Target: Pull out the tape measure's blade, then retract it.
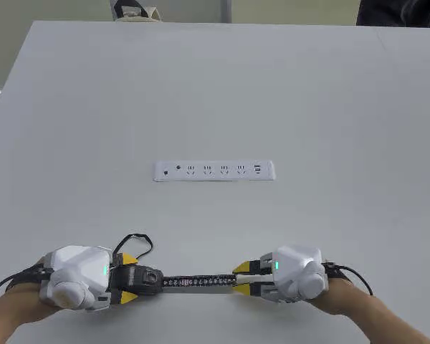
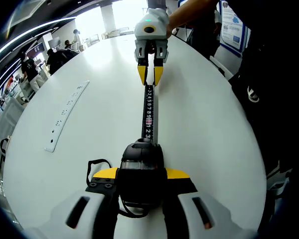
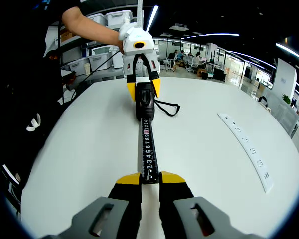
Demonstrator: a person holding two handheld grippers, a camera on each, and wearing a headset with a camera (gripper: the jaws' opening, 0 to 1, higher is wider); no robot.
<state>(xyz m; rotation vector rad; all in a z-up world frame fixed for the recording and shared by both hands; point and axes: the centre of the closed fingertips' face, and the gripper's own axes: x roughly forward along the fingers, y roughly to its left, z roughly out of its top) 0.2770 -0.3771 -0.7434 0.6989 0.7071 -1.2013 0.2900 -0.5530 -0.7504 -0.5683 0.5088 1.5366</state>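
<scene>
A black tape measure (image 1: 147, 279) sits at the near edge of the white surface (image 1: 215, 93), its case clamped between the jaws of the left hand-held gripper (image 1: 129, 277). The numbered blade (image 1: 198, 282) runs straight out to the right, its tip pinched in the closed jaws of the right hand-held gripper (image 1: 241, 278). The black wrist strap (image 1: 137, 239) loops toward the far side. A white power strip (image 1: 214, 170) lies farther off, well apart.
</scene>
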